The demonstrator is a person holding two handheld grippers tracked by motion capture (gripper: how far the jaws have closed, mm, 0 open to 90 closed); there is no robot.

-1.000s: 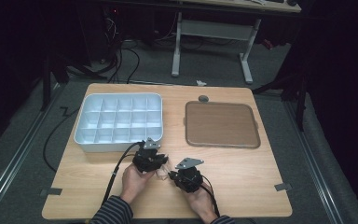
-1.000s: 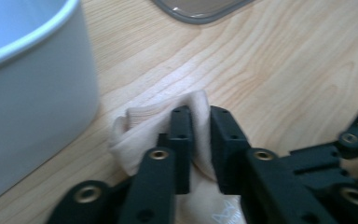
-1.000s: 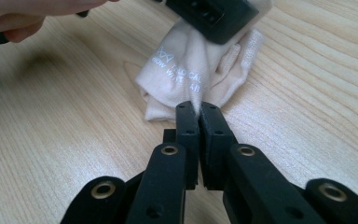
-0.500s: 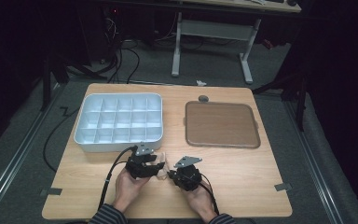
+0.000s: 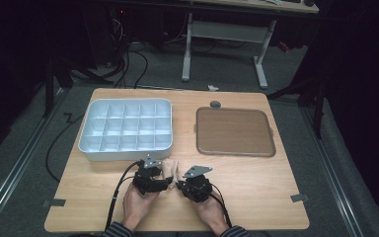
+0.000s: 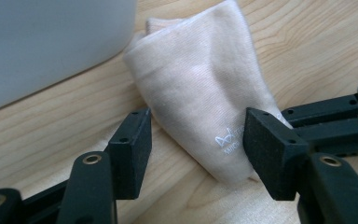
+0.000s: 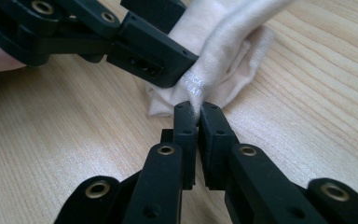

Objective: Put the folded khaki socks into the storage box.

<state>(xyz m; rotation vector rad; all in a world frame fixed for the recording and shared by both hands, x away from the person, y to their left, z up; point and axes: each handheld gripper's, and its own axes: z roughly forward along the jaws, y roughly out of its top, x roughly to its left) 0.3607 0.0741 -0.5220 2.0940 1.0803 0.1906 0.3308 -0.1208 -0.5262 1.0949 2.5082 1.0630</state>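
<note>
Right gripper view, right tool (image 7: pixel 198 109) pinching beige cloth (image 7: pixel 228 60) edge

We count one wooden desk (image 5: pixel 256 197). On it sits one white compartment tray (image 5: pixel 126 129), divided into fifteen compartments, three rows of five. Beside it lies one brown flat tray (image 5: pixel 234 132). We count one small folded beige cloth (image 6: pixel 205 88) near the front edge. Two hand-held grippers are here, the left gripper (image 5: pixel 167 183) and the right gripper (image 5: pixel 180 185), each with two black fingers (image 6: pixel 130 149), held by two hands.
</note>
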